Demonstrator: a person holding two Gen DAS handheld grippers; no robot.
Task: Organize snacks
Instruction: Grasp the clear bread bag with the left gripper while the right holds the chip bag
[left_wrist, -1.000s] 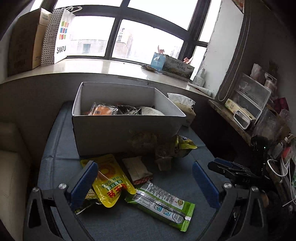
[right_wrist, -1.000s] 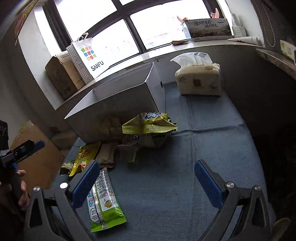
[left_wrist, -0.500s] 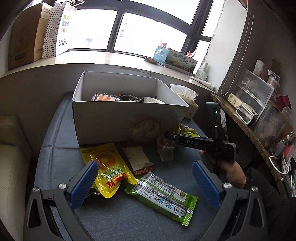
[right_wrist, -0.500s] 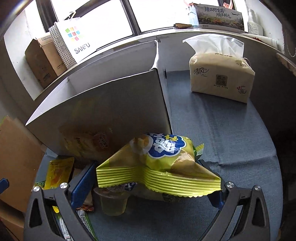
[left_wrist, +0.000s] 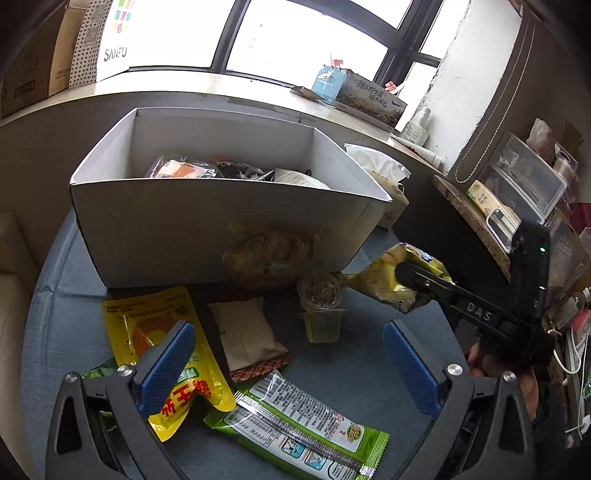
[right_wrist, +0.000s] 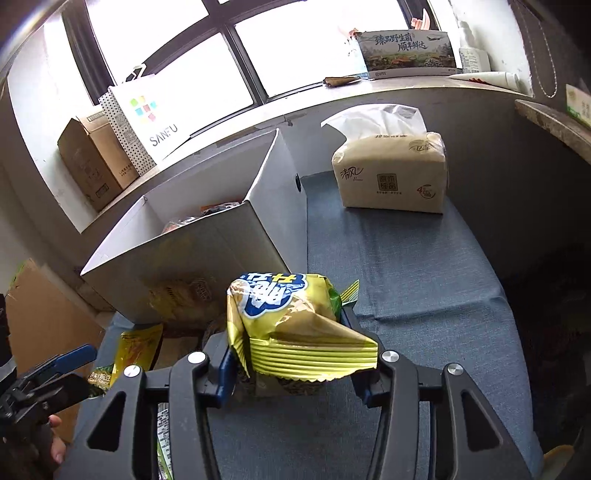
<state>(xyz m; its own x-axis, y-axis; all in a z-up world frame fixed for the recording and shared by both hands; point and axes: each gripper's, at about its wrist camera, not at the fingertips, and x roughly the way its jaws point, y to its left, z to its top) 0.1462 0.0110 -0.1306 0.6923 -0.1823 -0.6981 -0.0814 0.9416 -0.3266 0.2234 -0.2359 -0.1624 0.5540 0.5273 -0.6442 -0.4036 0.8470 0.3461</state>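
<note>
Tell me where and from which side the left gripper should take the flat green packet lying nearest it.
Grip the green packet across its narrow width near the middle, coming down from above. It lies flat on the blue cushion, long and thin, slanting across the left gripper, whose jaws are open. One end touches the yellow pouch, so the wrist probably needs rolling to span it cleanly.

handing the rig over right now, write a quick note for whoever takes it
Right gripper: fingers have just closed on the yellow chip bag, in front of the white box.
Left gripper: open, empty, above the loose snacks.
Done: some snacks already in the box.
Left: chip bag into the box, then the yellow pouch, beige packet, green packet, jelly cup and clear bag against the box front.
</note>
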